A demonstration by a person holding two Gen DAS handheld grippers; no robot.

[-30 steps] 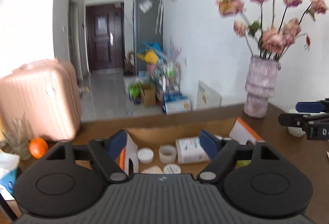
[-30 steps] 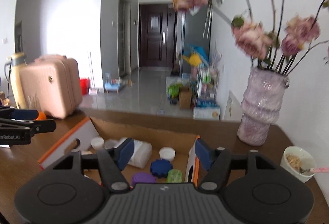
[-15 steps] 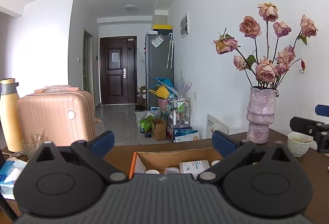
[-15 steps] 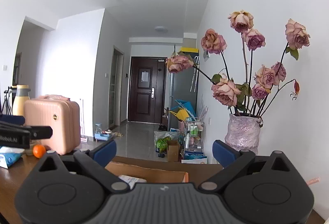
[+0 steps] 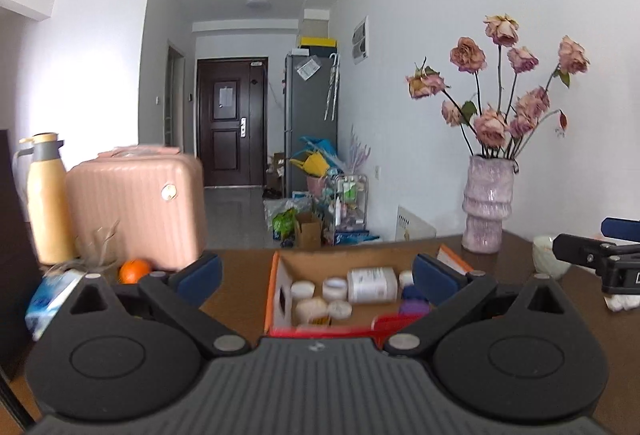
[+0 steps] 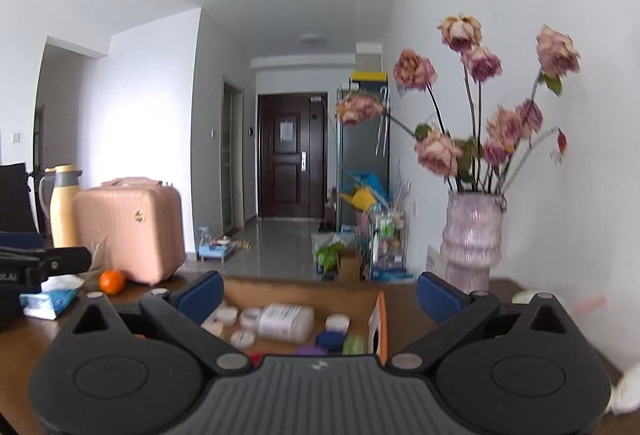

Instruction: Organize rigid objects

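Cardboard box (image 5: 362, 259) holds a bottle (image 5: 372, 285), label unreadable; both grippers' jaws spread empty.

Dark brown wooden table (image 5: 240, 275) bearing a tan cardboard box with orange-edged flaps (image 5: 276, 287); inside, a white plastic bottle with pale printed label (image 5: 372, 285) and white round lidded jars (image 5: 334, 287). Mottled lilac ribbed vase (image 5: 486, 211) with faded pink roses (image 5: 490, 125). Ribbed rose-pink suitcase (image 5: 136, 211); round orange fruit (image 5: 134, 270). Claws black with blue pads (image 5: 432, 277).
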